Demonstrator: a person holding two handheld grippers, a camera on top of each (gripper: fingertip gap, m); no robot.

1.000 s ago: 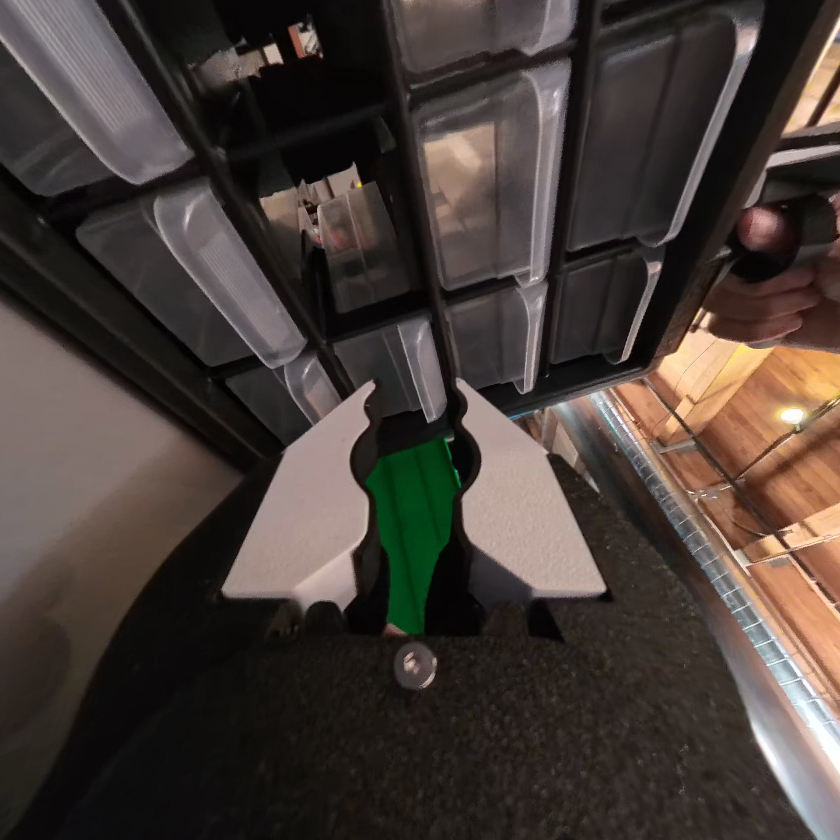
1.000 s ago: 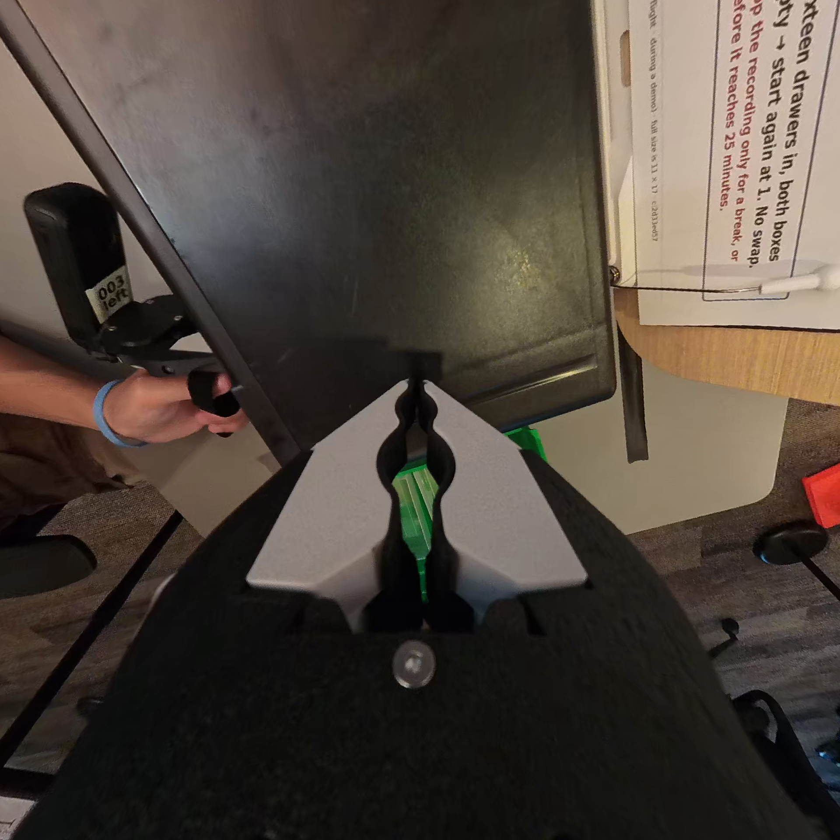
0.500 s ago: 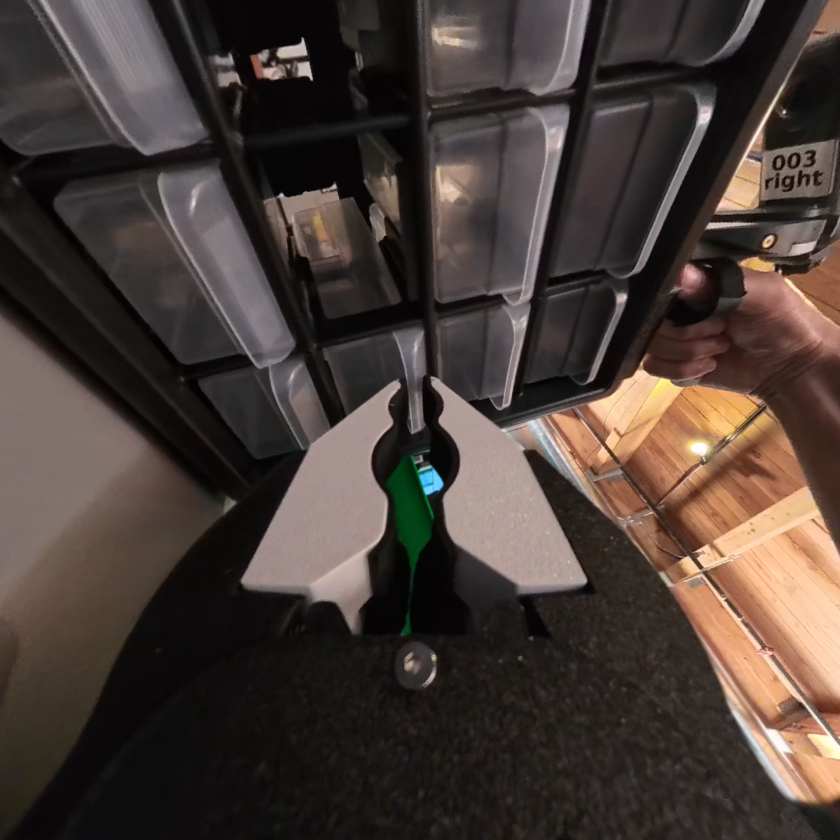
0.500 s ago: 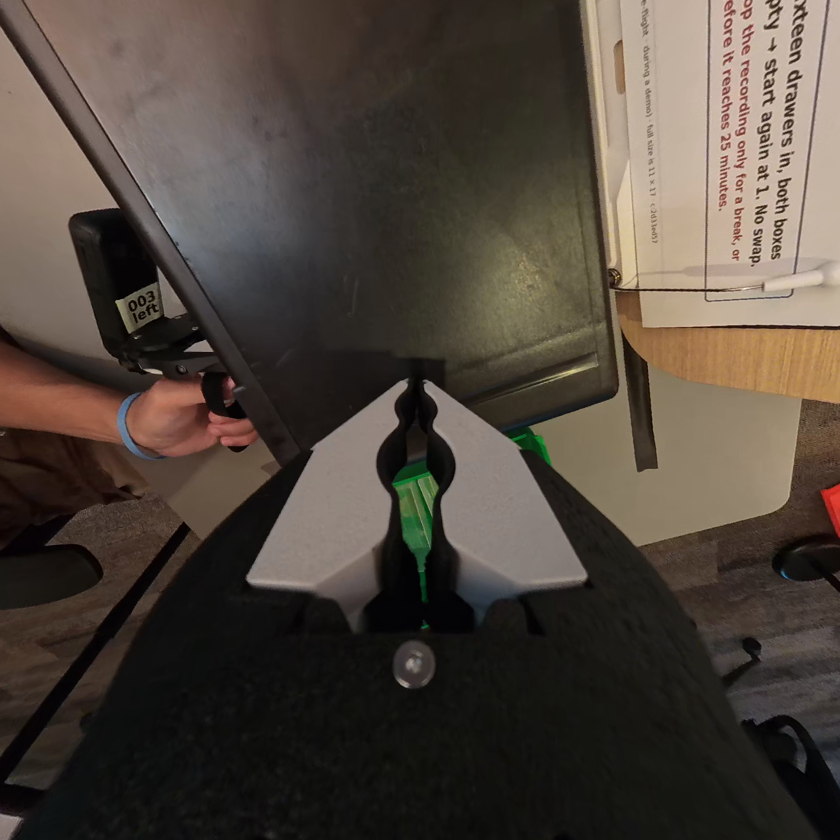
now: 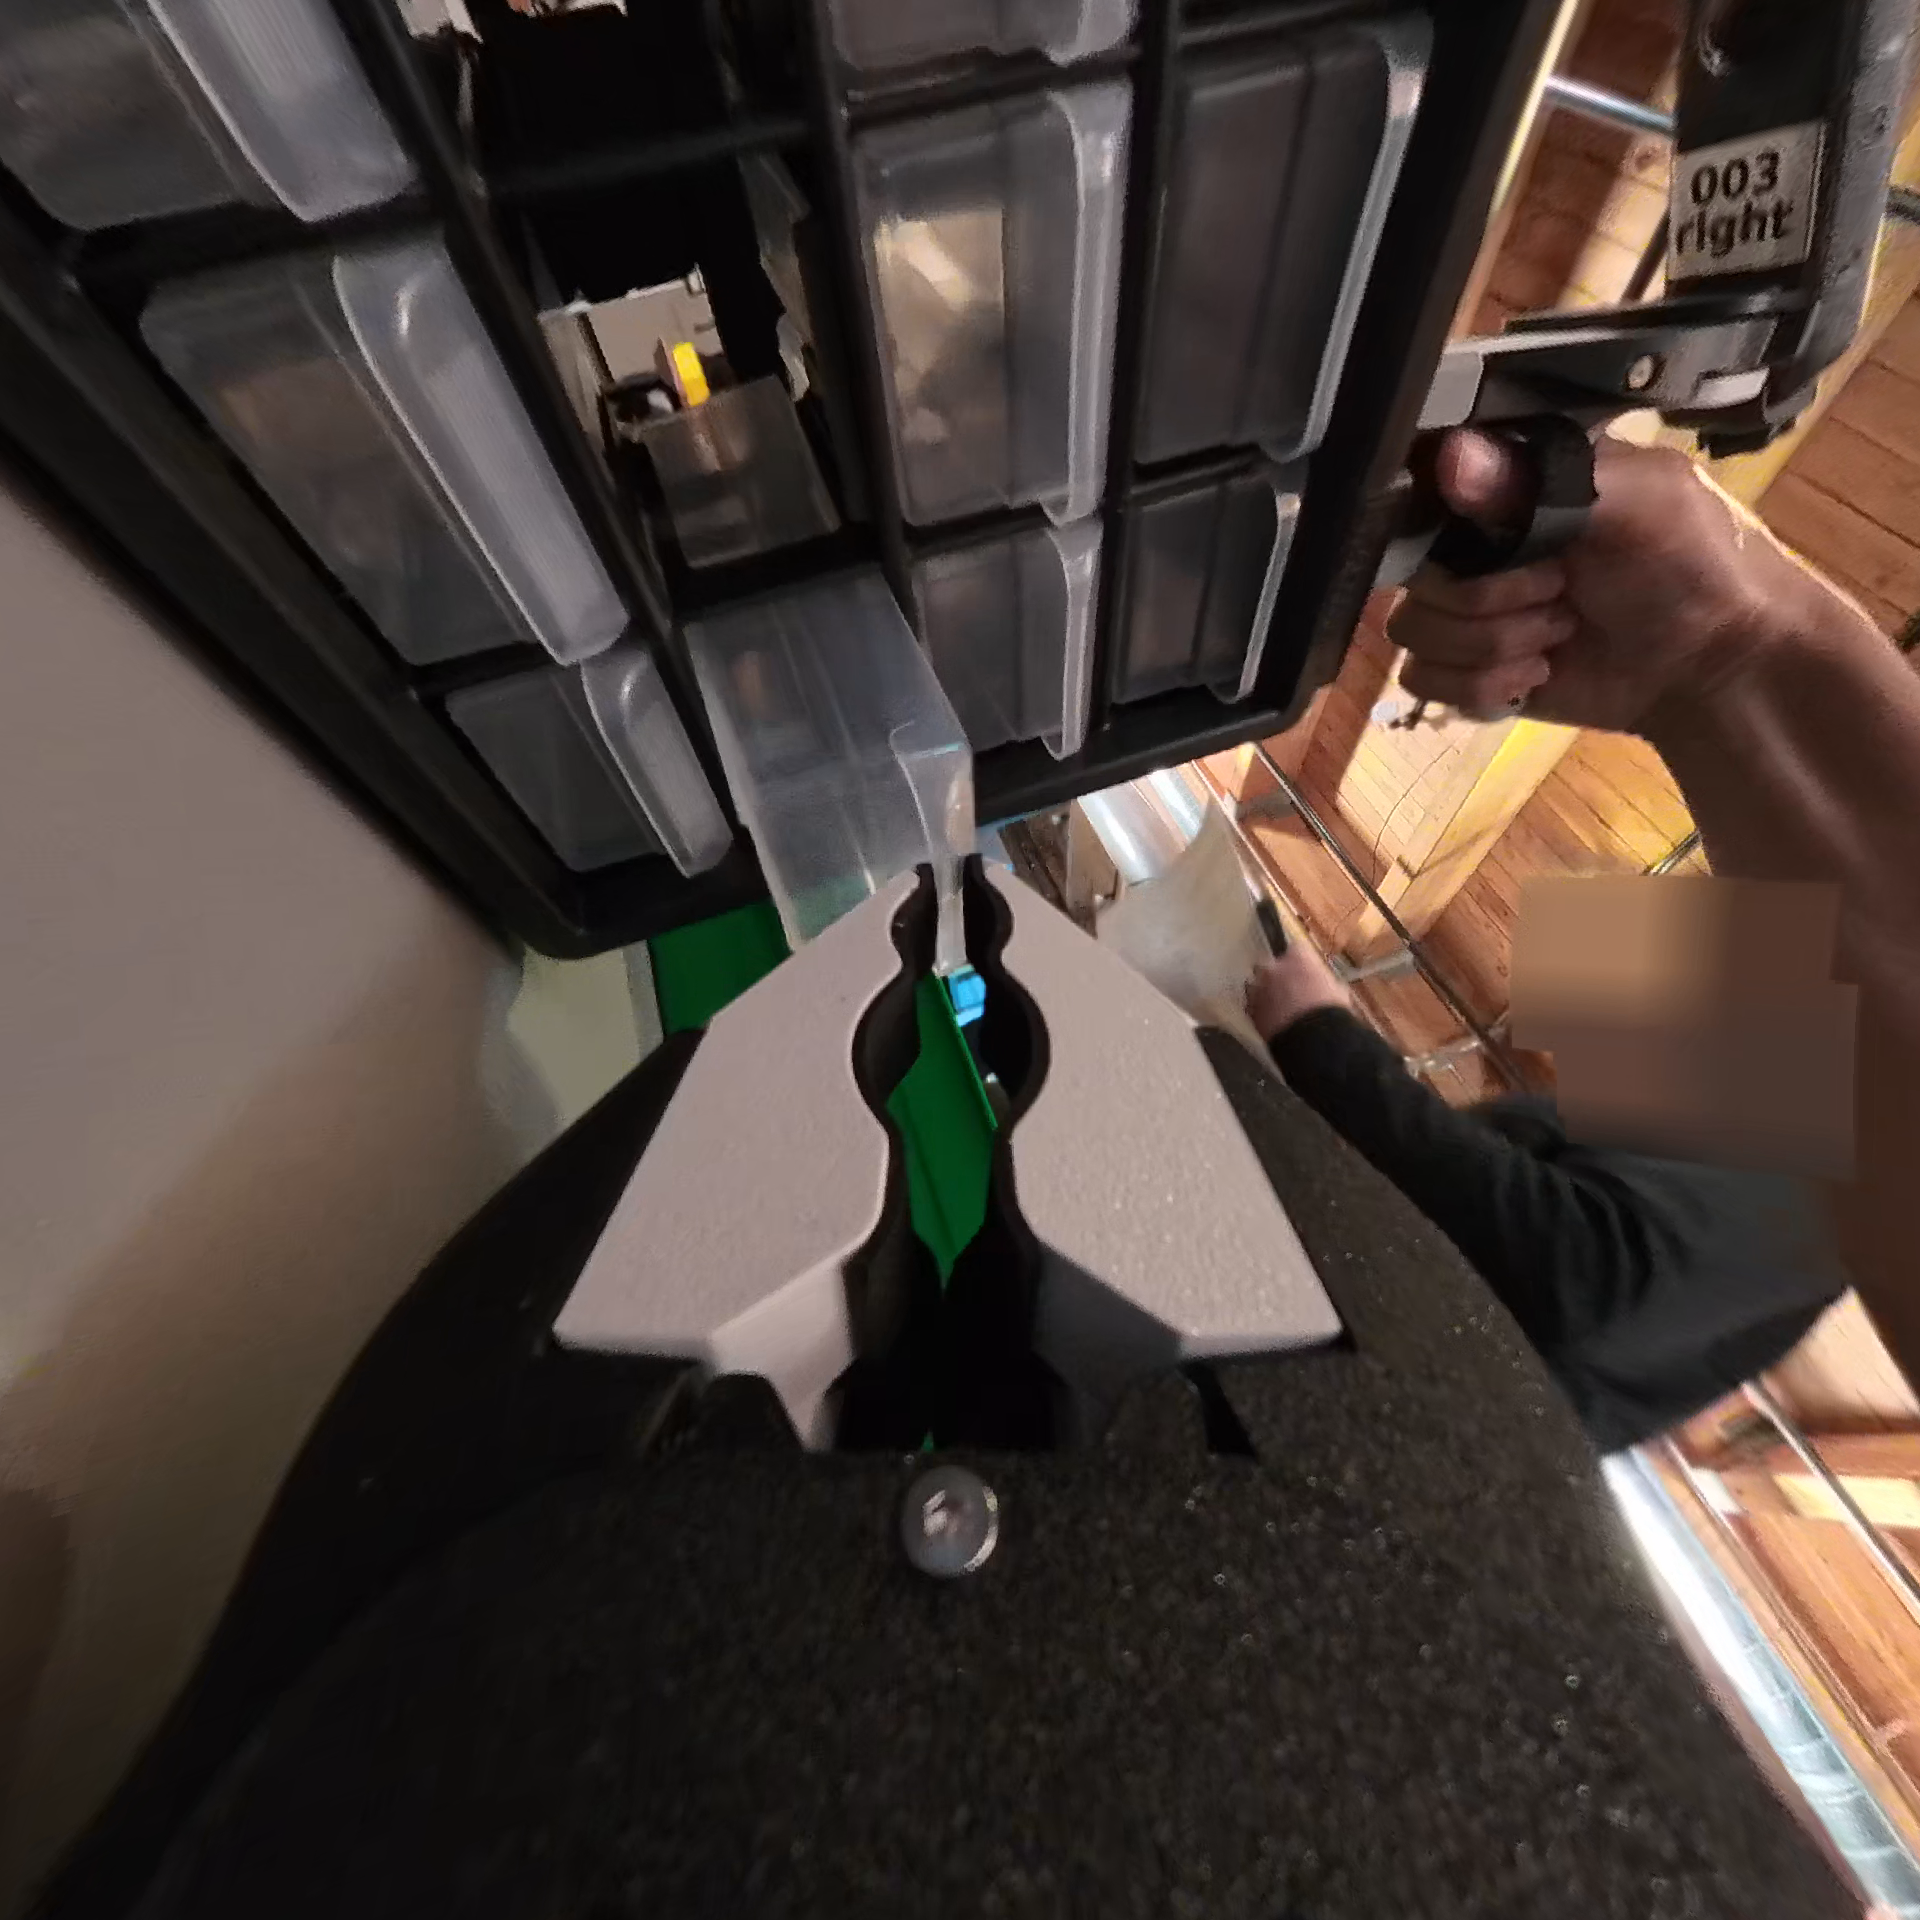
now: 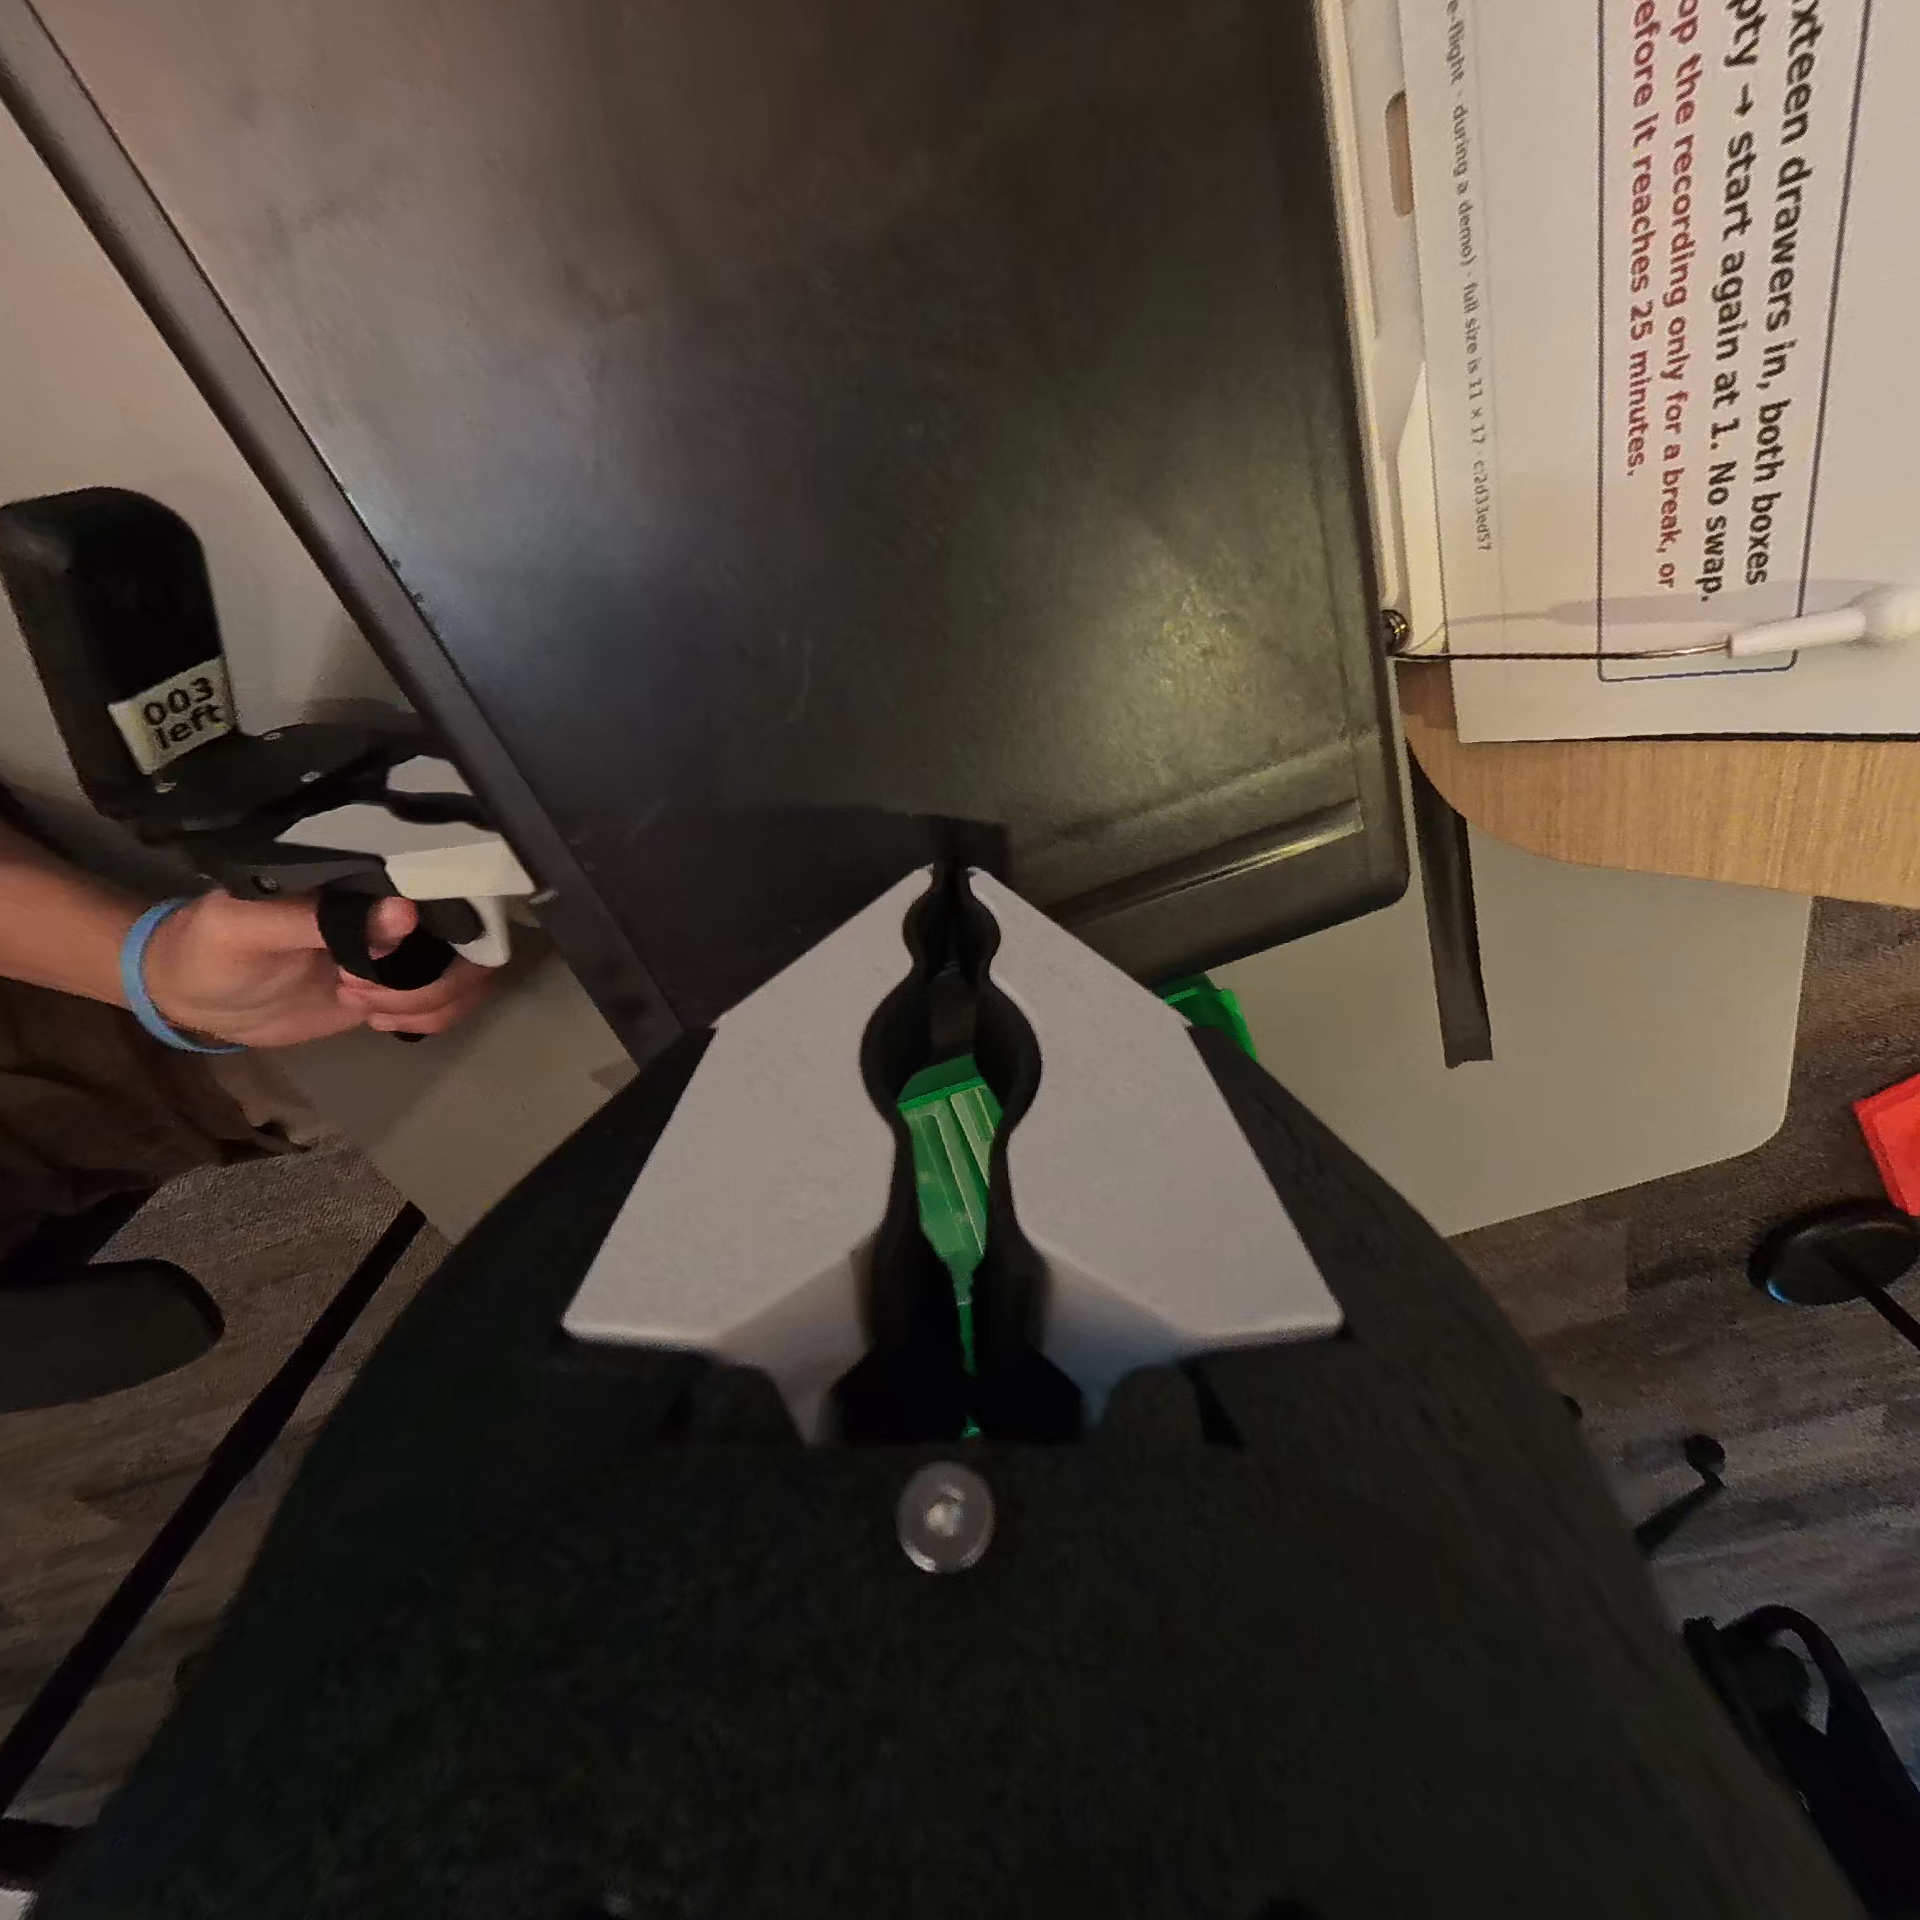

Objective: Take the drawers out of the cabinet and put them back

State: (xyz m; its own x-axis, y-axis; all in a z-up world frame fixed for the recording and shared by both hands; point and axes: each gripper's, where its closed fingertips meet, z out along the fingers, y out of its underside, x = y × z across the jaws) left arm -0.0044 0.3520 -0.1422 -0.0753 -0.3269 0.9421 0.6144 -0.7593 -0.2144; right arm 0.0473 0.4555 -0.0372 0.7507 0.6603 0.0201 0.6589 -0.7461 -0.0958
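A black cabinet (image 5: 1340, 582) with several clear plastic drawers fills the top of the left wrist view. My left gripper (image 5: 948, 883) is shut on the front lip of a clear drawer (image 5: 831, 769) in the bottom row, which sticks partway out of its slot. At least one slot (image 5: 644, 135) above it is empty. In the right wrist view my right gripper (image 6: 951, 878) is shut on a small black tab at the lower edge of the cabinet's dark side panel (image 6: 831, 416). The right gripper also shows in the left wrist view (image 5: 1558, 395), at the cabinet's right side.
A green piece (image 5: 717, 961) lies under the cabinet, also seen in the right wrist view (image 6: 951, 1153). A printed sheet (image 6: 1662, 343) lies on a wooden table edge (image 6: 1662, 821) at the right. A second person's dark sleeve (image 5: 1538, 1205) reaches in at the right. Grey carpet (image 6: 1714, 1403) lies below.
My left gripper closed on the bottom-row drawer's lip and has pulled it partway out. The right gripper has stayed shut on the cabinet's side.
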